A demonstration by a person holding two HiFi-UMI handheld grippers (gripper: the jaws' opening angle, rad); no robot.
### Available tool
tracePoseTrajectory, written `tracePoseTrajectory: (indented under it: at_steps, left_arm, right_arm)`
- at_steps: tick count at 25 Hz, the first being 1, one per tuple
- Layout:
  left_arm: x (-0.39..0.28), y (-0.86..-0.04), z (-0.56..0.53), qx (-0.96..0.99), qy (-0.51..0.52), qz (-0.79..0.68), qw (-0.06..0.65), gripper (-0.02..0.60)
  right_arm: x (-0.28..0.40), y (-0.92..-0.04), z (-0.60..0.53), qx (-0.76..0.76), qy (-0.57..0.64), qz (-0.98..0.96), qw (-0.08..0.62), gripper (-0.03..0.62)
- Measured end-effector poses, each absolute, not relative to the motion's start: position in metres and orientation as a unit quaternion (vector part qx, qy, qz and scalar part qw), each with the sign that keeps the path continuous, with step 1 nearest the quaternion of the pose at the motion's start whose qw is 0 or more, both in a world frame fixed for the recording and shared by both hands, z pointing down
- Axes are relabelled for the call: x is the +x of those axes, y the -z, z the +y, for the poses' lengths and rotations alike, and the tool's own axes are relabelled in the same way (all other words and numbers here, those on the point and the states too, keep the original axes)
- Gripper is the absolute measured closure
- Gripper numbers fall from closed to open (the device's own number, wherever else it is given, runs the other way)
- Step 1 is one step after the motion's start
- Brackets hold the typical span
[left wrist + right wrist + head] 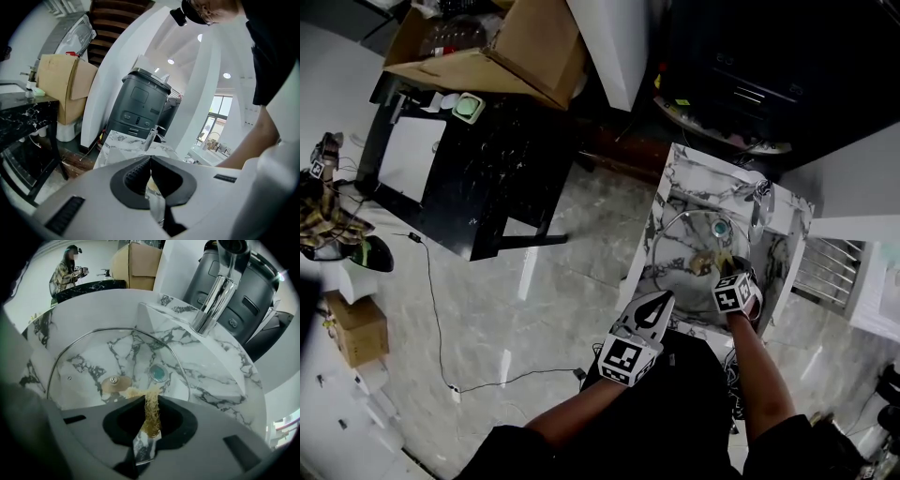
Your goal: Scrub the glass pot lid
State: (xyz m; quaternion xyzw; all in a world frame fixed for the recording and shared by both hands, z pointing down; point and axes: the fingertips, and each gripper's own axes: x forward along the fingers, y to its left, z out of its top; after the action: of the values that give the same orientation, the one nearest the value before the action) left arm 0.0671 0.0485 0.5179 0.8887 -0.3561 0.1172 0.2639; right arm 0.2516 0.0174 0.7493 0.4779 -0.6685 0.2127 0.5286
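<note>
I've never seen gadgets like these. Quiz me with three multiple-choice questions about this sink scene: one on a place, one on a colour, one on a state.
1. Where does the glass lid lie?
A. on the black table
B. in the marble sink
C. in the cardboard box

2. What colour is the scrub pad?
A. yellowish-brown
B. blue
C. white

3. How is the left gripper?
A. wide open
B. shut on the lid
C. shut, empty

Answers:
1. B: the lid rests in the basin below the tap.
2. A: it shows between the right gripper's jaws.
3. C: its jaws meet with nothing between.
</note>
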Motion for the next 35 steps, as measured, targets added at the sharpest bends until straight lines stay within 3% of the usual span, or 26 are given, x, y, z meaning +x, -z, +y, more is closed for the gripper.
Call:
tracePoseTrajectory:
  at_steps: [35]
  left_arm:
    - [0.027, -0.509, 0.034, 0.891, -0.097, -0.354, 0.267, 0.566]
  right_arm:
    - [0.149, -0.75, 0.059, 0.354, -0.287, -0.713, 0.533, 0.531]
